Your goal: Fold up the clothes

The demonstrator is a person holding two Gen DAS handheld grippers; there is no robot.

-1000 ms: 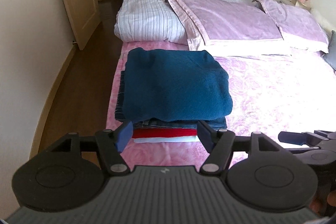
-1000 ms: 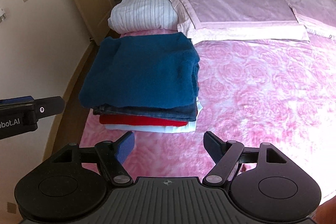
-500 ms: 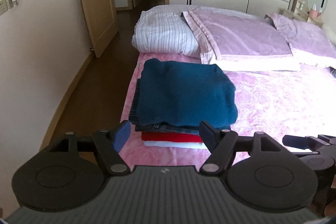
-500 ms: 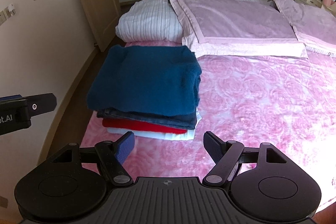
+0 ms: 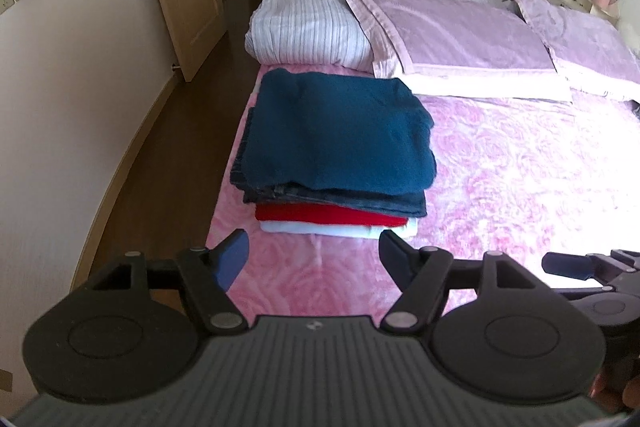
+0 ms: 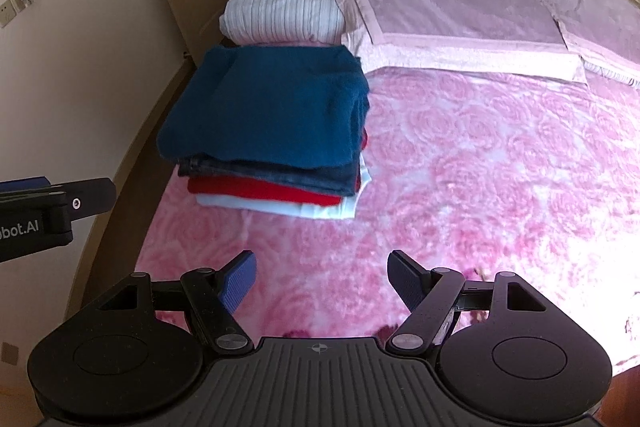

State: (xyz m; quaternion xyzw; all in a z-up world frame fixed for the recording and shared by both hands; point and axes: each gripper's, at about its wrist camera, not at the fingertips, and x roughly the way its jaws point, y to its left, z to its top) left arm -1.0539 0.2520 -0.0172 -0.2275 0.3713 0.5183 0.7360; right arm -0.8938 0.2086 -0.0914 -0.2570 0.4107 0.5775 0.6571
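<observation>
On the left edge of the pink bed (image 5: pixel 500 163), clear of both my hand-held grippers, sits the folded stack (image 5: pixel 336 163), teal sweater (image 6: pixel 272 107) topmost so the pile lies flat; left hand-held gripper (image 5: pixel 314 257) and right hand-held gripper (image 6: pixel 322 277) hover released, empty, folding apparently done.

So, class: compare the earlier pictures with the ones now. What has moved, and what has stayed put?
Both grippers have drawn back from the folded stack, which now sits farther off in both wrist views. The left gripper and right gripper remain open and empty; nothing was grasped or released. The stack, teal sweater on top, lies unchanged on the pink bed.
</observation>
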